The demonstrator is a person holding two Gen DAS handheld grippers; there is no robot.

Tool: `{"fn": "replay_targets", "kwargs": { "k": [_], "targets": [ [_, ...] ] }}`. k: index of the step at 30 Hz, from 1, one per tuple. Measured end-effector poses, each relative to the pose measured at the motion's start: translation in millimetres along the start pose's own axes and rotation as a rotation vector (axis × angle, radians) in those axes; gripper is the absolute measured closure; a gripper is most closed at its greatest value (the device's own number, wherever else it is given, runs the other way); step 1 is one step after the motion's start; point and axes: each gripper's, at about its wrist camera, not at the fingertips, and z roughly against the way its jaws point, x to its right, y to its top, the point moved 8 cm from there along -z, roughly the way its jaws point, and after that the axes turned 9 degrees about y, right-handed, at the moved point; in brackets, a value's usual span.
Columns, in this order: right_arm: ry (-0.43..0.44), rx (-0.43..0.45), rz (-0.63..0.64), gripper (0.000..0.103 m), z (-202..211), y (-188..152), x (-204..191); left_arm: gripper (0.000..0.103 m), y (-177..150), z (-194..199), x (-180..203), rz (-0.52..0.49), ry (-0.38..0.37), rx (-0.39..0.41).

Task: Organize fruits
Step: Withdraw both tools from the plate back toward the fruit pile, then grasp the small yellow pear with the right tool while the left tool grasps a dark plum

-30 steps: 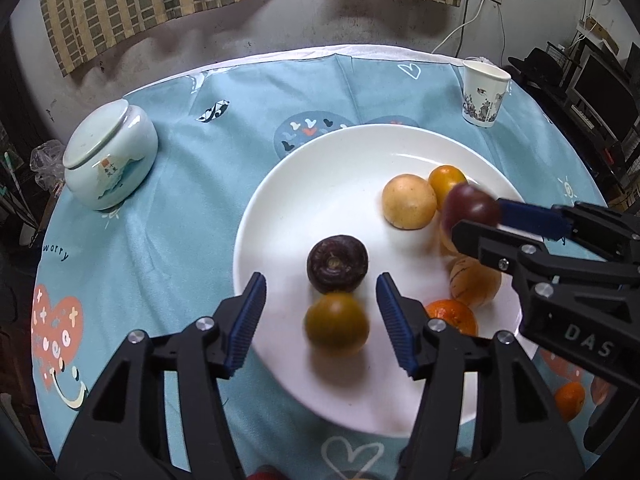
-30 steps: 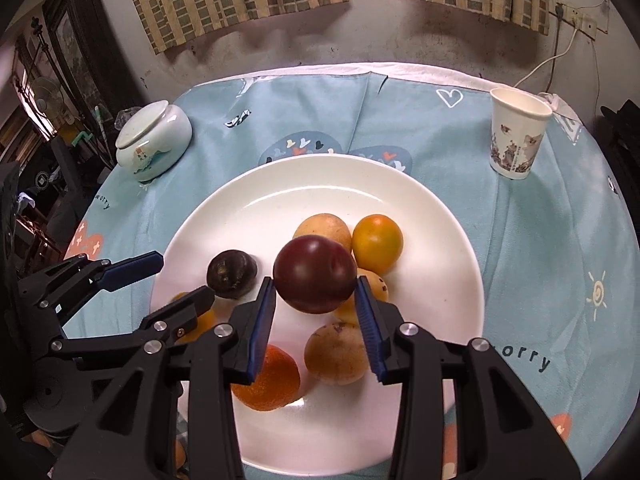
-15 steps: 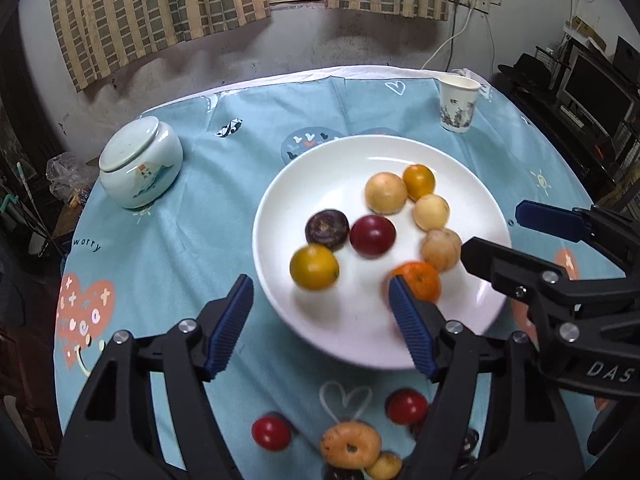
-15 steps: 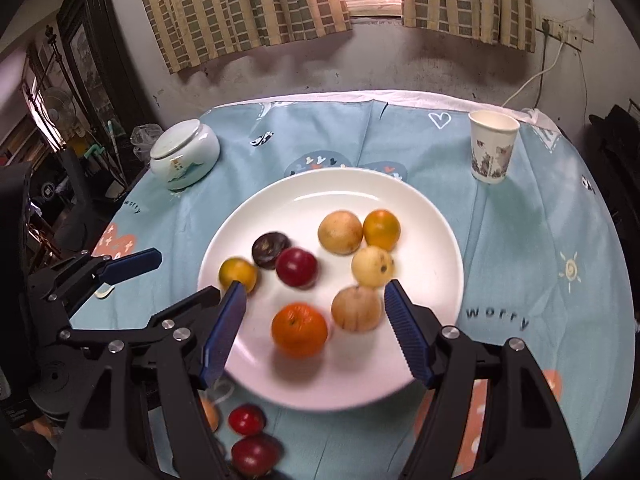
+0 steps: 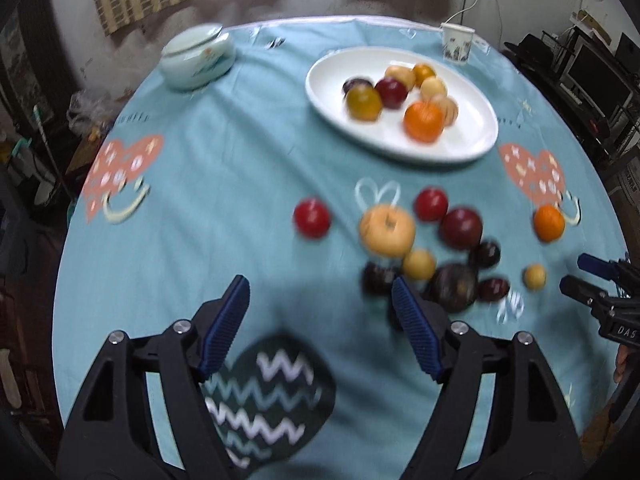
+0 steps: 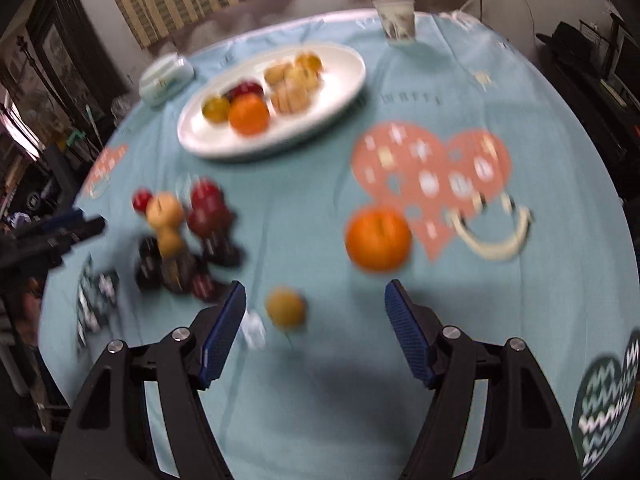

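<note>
A white plate at the far side of the table holds several fruits, among them an orange and a dark red plum. Loose fruits lie on the blue cloth nearer me: a red one, a pale apple, several dark plums and a small yellow one. My left gripper is open and empty above the cloth, just left of this cluster. My right gripper is open and empty, with a small yellow fruit between its fingers' line and a loose orange ahead. The plate shows there too.
A paper cup stands at the far right of the table and a lidded ceramic jar at the far left. The round table's edge curves close on both sides. The right gripper's tips show at the left view's right edge.
The right gripper let go of the dark red plum on the plate. Both grippers have pulled back from the plate toward the near side, over the loose fruits.
</note>
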Motion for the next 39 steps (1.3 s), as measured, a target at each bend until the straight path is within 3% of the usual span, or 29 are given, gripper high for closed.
{"fn": "replay_targets", "kwargs": {
  "k": [4,10,14,23,27,32,39],
  "targets": [
    [0.021,-0.065,0.014,0.031,-7.6,-45.6,-9.6,0.027,-40.6,2.3,8.9,-0.017,-0.019,-0.059],
    [0.033,-0.038,0.089,0.031,-1.7,-56.0,-33.0,0.024,-70.7,10.6,42.3,-0.109,-0.059,-0.086],
    [-0.004,0.018,0.100,0.031,7.7,-48.4,-28.6,0.021,-67.7,20.2,45.2,-0.112,-0.067,-0.061],
    [-0.001,-0.001,0.104,0.059,-18.7,-5.4,-21.1,0.021,-69.5,22.5,42.8,-0.090,-0.061,-0.075],
    [0.028,-0.037,0.136,0.078,-37.2,2.1,-28.5,0.021,-67.6,22.8,43.0,-0.079,-0.064,-0.080],
    [0.064,-0.049,0.169,0.079,-33.3,-2.8,-31.2,0.021,-52.9,25.2,65.6,-0.113,-0.090,-0.054],
    [0.084,-0.033,0.105,0.078,-18.3,-11.6,-9.9,0.025,-18.1,18.4,136.9,-0.256,-0.155,0.017]
  ]
}}
